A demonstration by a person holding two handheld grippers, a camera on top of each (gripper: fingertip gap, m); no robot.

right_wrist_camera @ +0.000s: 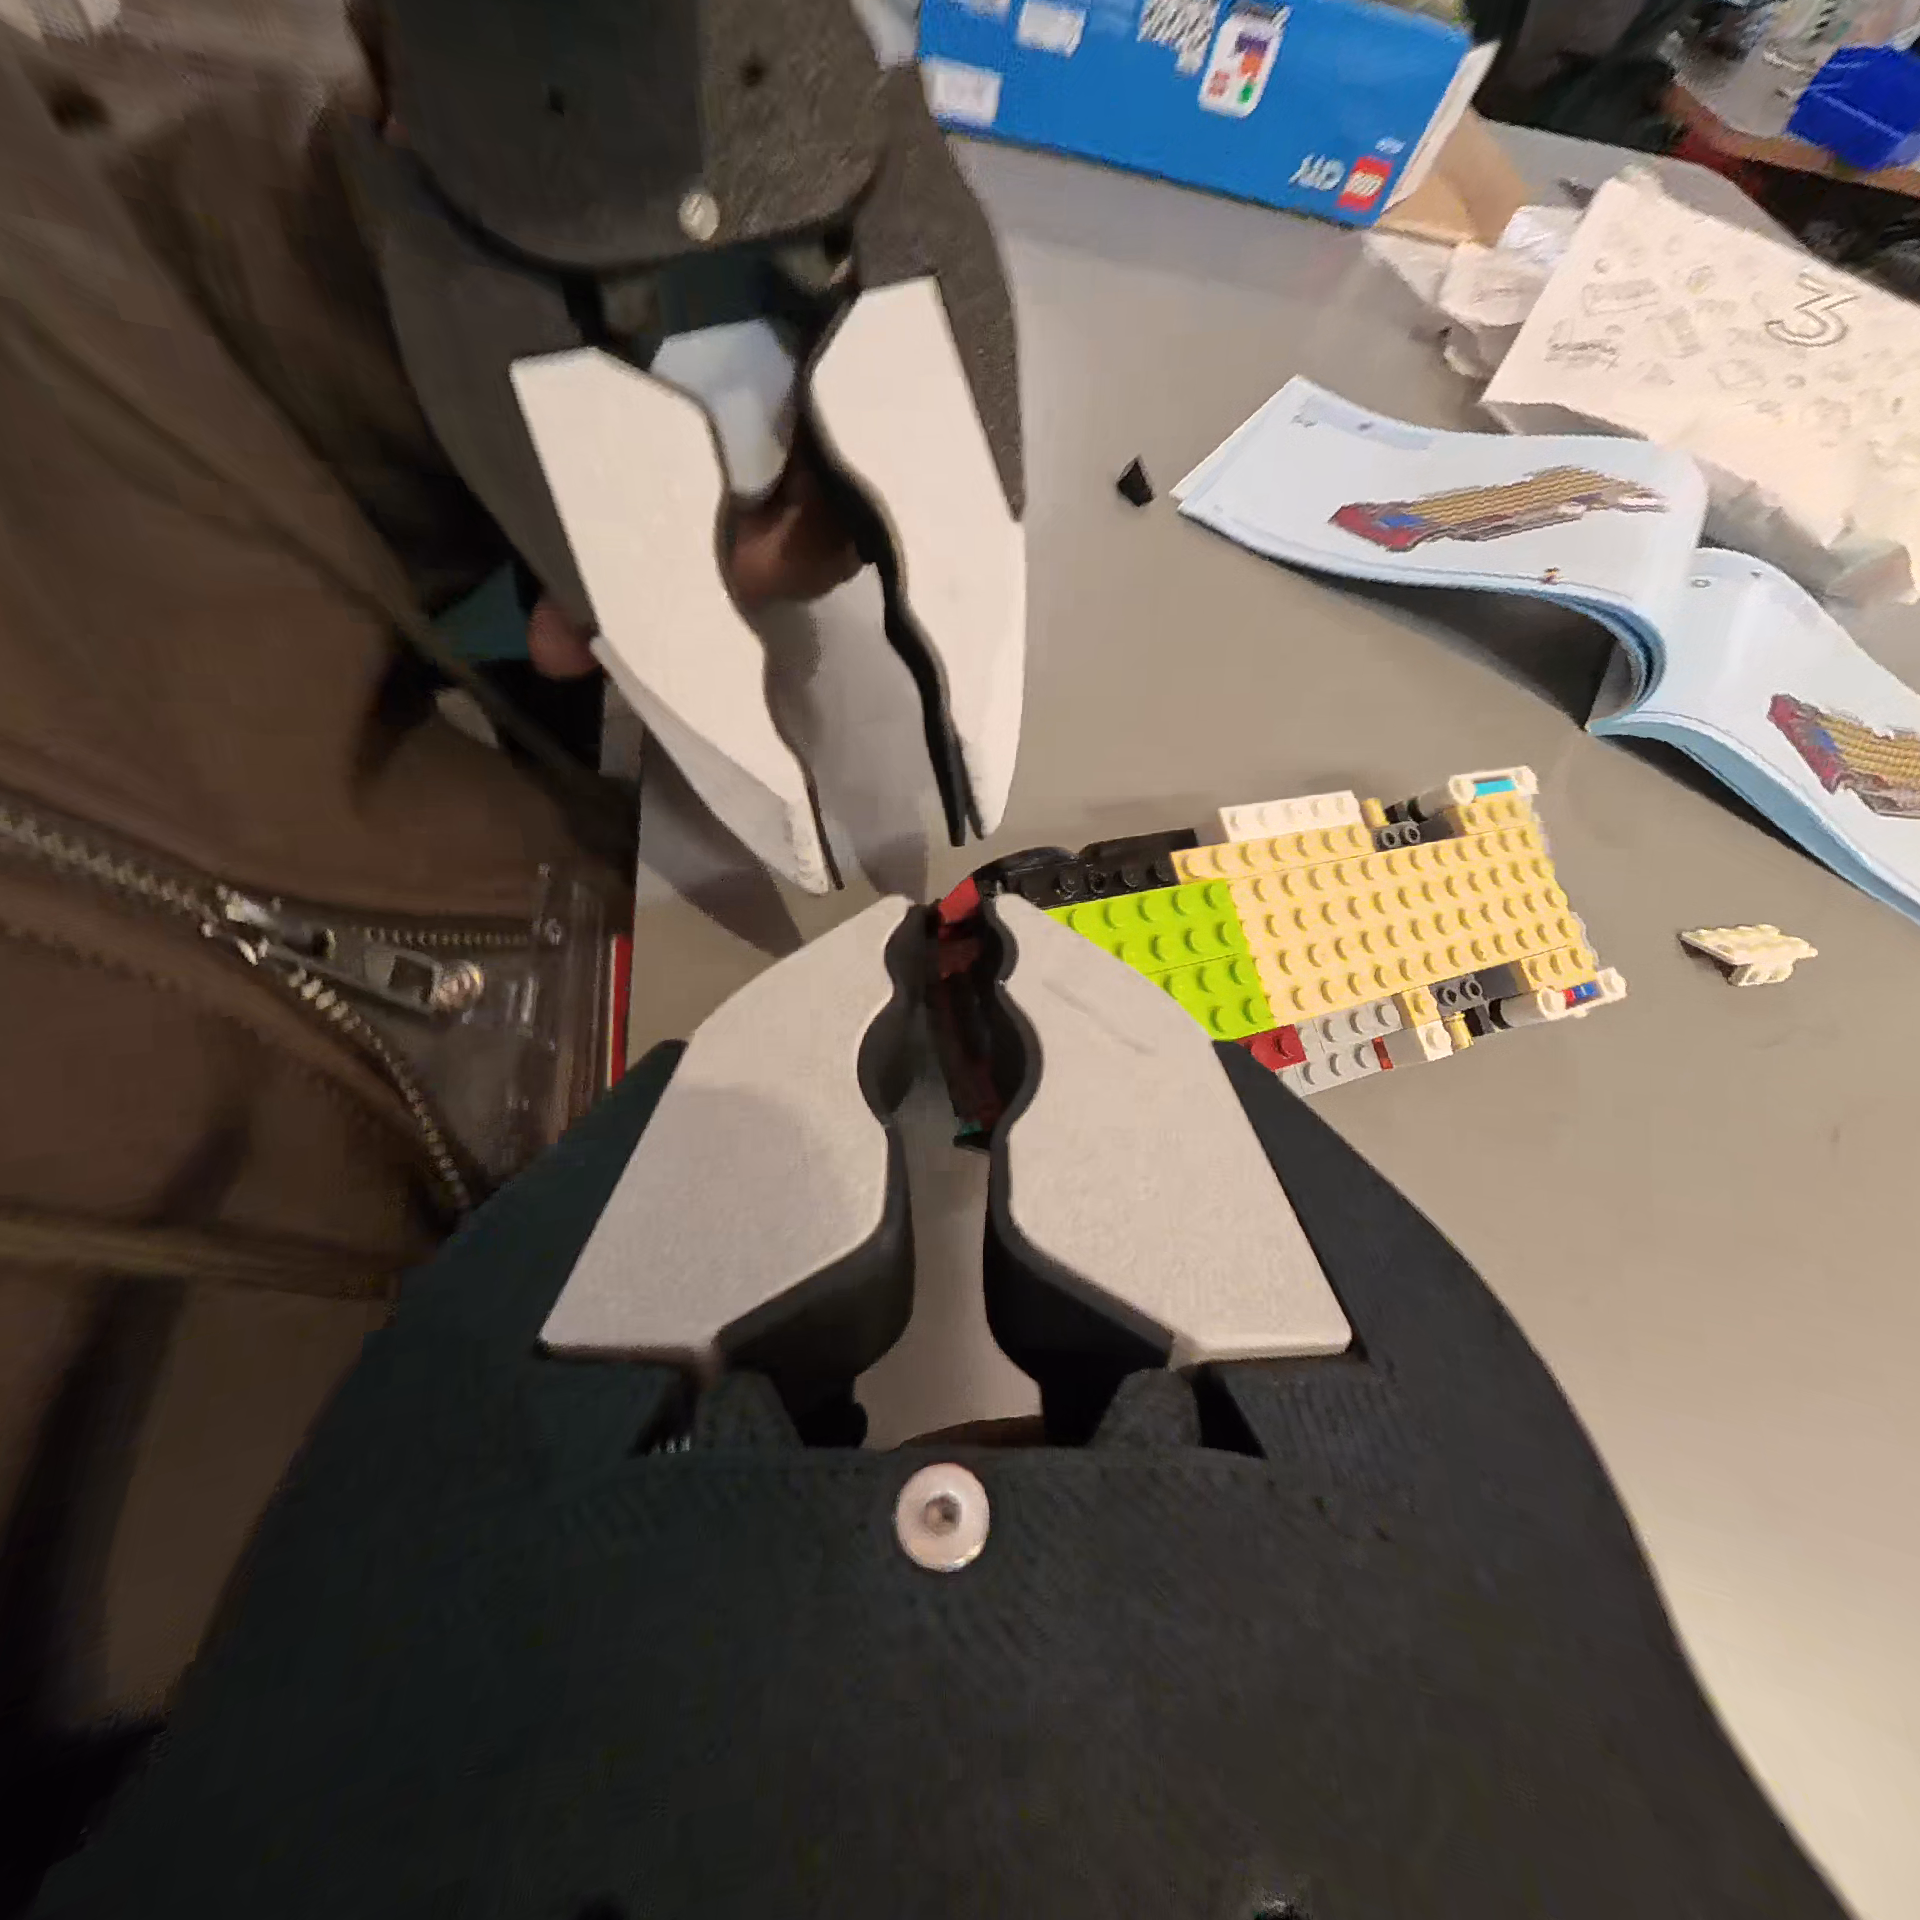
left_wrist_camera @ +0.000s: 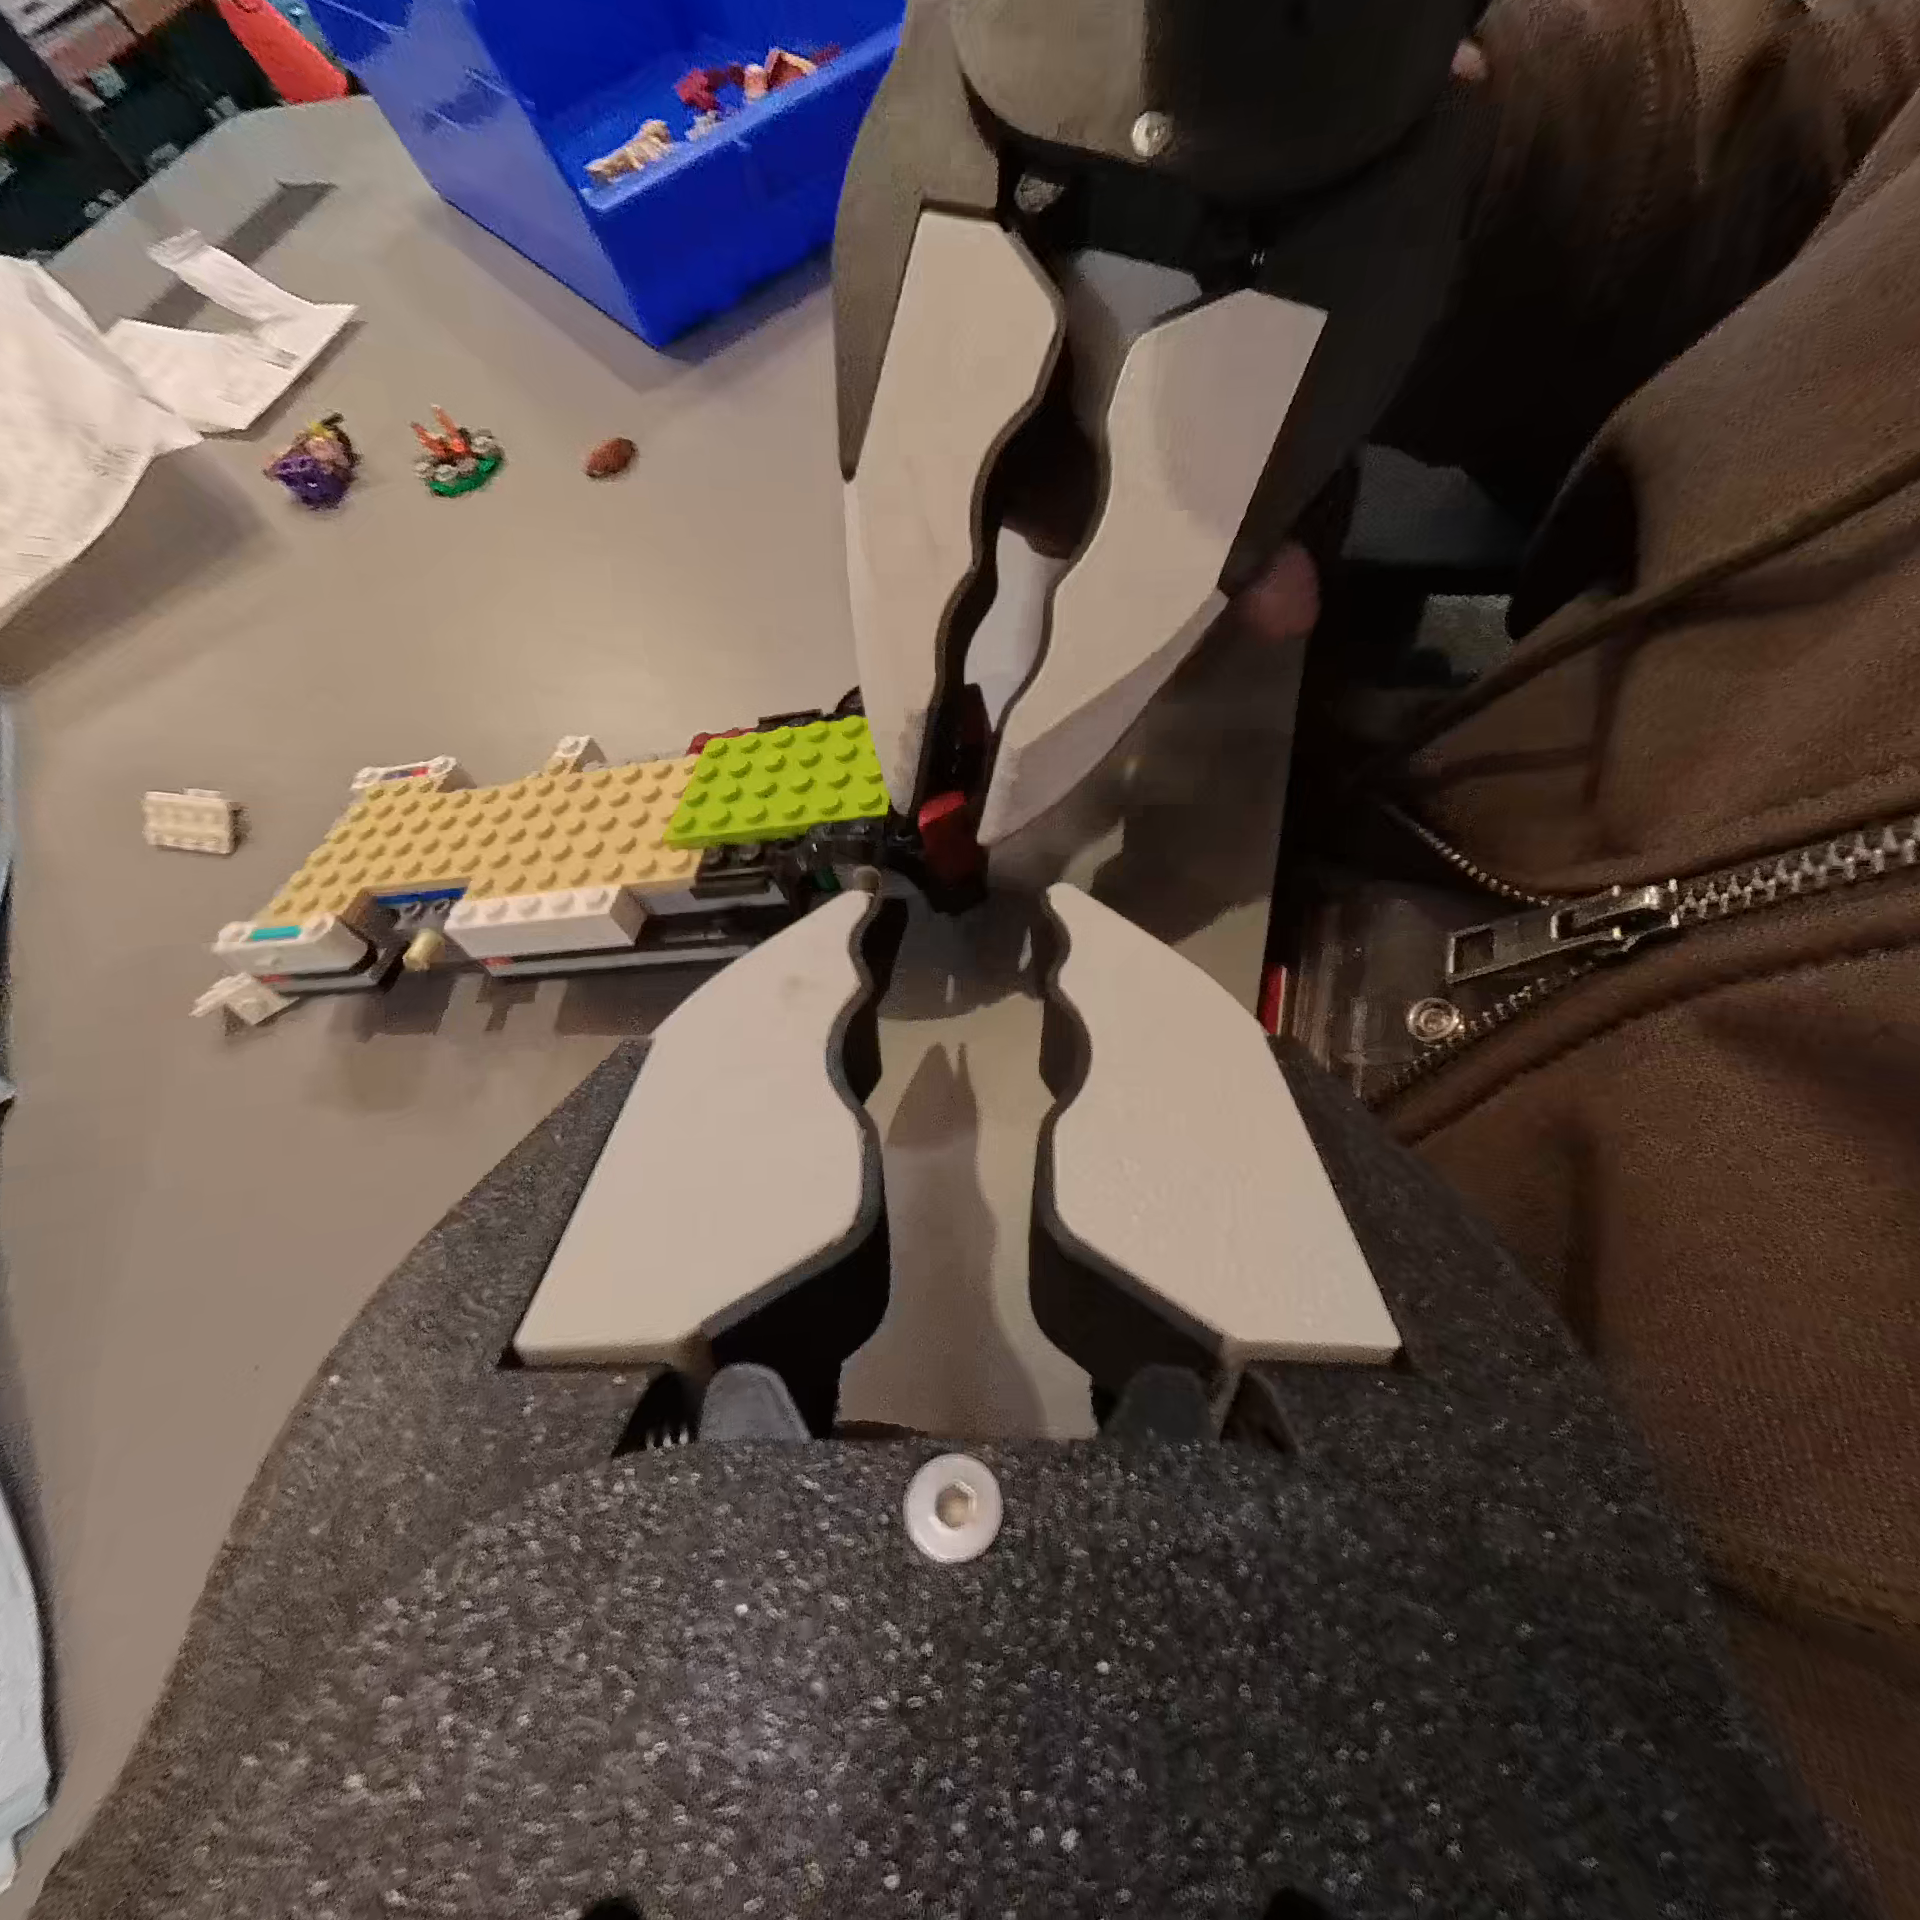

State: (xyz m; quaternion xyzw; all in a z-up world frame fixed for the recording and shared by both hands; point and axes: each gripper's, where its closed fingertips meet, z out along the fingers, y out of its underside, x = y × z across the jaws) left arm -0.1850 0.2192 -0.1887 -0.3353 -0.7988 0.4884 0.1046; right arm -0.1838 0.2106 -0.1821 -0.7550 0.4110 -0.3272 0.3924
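The right gripper (right_wrist_camera: pixel 951 914) is clenched on the red-and-black end piece (right_wrist_camera: pixel 961 997) of the brick model (left_wrist_camera: pixel 499 842) lying on the table (left_wrist_camera: pixel 520 582), apparently steadying it, while the left gripper (left_wrist_camera: pixel 961 894), jaws released and empty, hovers just beside that end.

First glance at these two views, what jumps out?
The brick model on the grey table, tan deck with a lime plate at the near end. The right gripper is shut on a red piece at that end, and the left gripper stands open facing it.
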